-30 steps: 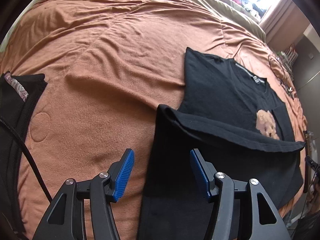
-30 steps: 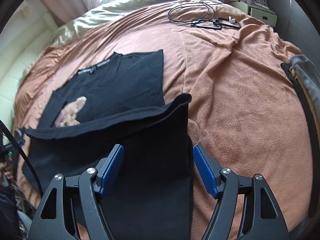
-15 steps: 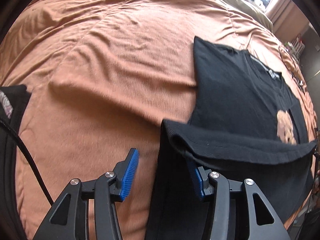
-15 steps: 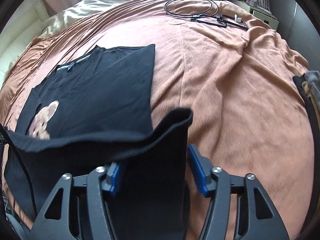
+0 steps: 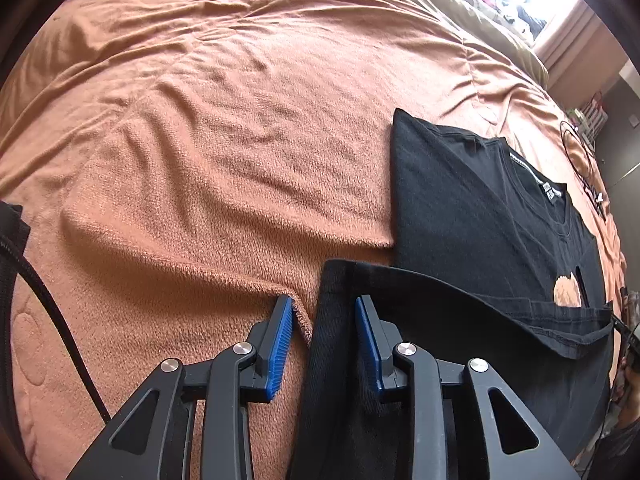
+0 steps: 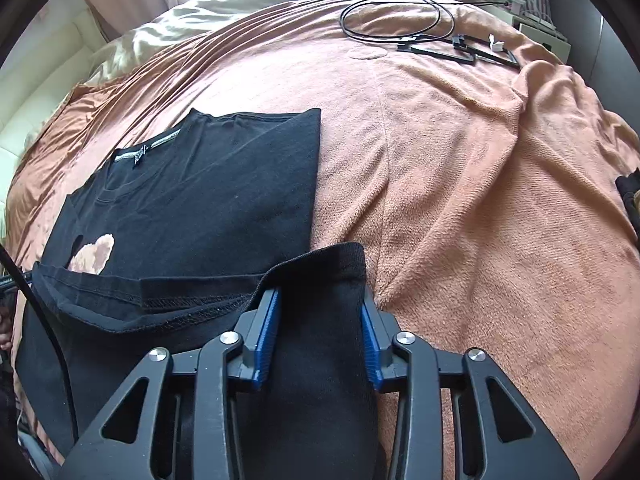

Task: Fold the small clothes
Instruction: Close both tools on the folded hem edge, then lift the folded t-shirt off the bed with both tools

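Observation:
A black T-shirt with a bear print lies collar-away on an orange blanket. Its sides are folded in and its lower hem is doubled up in a raised fold. My left gripper straddles the hem's left corner. Its jaws are closing, with the shirt edge and a pucker of blanket between the blue pads. My right gripper straddles the right corner of the T-shirt. Its jaws are closing too, and black cloth fills the gap. The bear print peeks over the hem.
A looped black cable and flat black frames lie at the blanket's far end. A beige duvet lies beyond. Dark clothes sit at the left edge and the right edge. A black cord trails beside my left gripper.
Both grippers have come forward and down onto the shirt's hem corners, and their jaws have narrowed around the cloth. The raised hem fold now lies between the pads.

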The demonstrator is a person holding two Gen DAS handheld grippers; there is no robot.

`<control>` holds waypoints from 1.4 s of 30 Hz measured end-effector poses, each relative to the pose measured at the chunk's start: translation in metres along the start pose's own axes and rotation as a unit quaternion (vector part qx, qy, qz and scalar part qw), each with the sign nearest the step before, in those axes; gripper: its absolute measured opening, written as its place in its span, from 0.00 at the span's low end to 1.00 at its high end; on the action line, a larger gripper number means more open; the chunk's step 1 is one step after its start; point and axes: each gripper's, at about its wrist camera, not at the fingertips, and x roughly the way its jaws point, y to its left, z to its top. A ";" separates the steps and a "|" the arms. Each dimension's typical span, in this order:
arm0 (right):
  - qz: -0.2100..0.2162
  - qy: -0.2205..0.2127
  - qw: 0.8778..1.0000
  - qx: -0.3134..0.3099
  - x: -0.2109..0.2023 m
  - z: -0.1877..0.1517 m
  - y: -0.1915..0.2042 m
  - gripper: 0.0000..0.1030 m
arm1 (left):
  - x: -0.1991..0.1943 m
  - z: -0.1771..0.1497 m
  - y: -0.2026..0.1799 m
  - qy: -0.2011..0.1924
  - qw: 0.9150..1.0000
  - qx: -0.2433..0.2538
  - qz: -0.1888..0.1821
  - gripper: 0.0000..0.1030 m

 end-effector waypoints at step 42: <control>0.011 -0.159 0.986 0.045 -0.147 0.018 0.000 0.01 | -0.151 0.040 -0.033 -0.166 0.986 -0.005 -0.014 0.03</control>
